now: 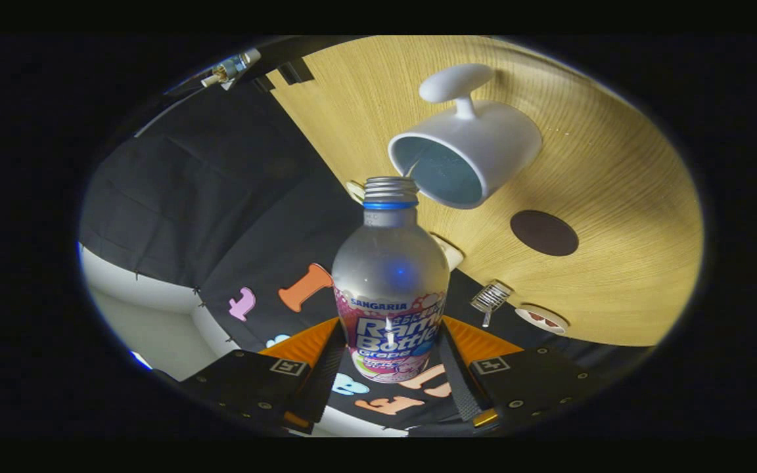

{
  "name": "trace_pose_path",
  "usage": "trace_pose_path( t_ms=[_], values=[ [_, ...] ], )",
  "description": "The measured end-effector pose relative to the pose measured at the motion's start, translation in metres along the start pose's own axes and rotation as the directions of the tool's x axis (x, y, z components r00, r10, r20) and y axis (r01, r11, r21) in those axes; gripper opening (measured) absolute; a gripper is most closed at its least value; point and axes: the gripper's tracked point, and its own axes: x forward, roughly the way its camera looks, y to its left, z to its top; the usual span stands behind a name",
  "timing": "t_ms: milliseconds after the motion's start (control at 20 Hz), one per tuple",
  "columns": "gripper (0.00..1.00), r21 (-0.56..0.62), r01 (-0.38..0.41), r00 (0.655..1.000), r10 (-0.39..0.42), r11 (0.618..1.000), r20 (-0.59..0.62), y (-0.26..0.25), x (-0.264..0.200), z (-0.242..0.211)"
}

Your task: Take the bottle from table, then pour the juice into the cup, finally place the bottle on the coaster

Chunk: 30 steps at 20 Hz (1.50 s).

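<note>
Wooden table [615,197], black-draped booth; claw [391,368] grips bottle [390,282], seemingly tipped toward cup [467,161].

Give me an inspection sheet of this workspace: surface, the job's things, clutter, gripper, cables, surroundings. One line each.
Surface: light wooden table, seen tilted because the gripper is tipped over.
Job's things: bottle, cap off, threaded neck pointing at the mouth of the white cup; no juice stream can be made out. Dark round coaster lies bare on the table beside the cup.
Clutter: small metal tool and a small round patterned piece near the table edge.
Gripper: gripper with both fingers pressed on the bottle's labelled lower body.
Cables: nothing seen.
Surroundings: black cloth wall with a metal fitting beside it, pale floor beyond.
</note>
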Motion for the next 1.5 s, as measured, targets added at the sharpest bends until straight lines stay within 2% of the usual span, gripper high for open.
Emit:
trace_pose_path(
  t_ms=[650, 900, 1000, 1050, 1150, 1300, 1500],
  values=[
    [0.76, 0.034, 0.006, 1.0, -0.006, 0.999, 0.009, -0.002, 0.001, -0.001],
    [0.76, -0.077, 0.03, 0.999, -0.028, 0.997, 0.022, -0.013, 0.001, 0.004],
    [0.76, -0.164, 0.055, 0.998, -0.052, 0.985, 0.025, -0.023, 0.002, 0.004],
    [0.76, -0.233, 0.076, 0.997, -0.069, 0.969, 0.036, -0.03, 0.003, 0.006],
    [0.76, -0.397, 0.119, 0.993, -0.108, 0.91, 0.049, -0.042, 0.004, 0.012],
    [0.76, -0.603, 0.155, 0.988, -0.138, 0.782, 0.075, -0.055, 0.008, 0.021],
    [0.76, -0.789, 0.168, 0.985, -0.133, 0.591, 0.111, -0.058, 0.007, 0.027]
  ],
)
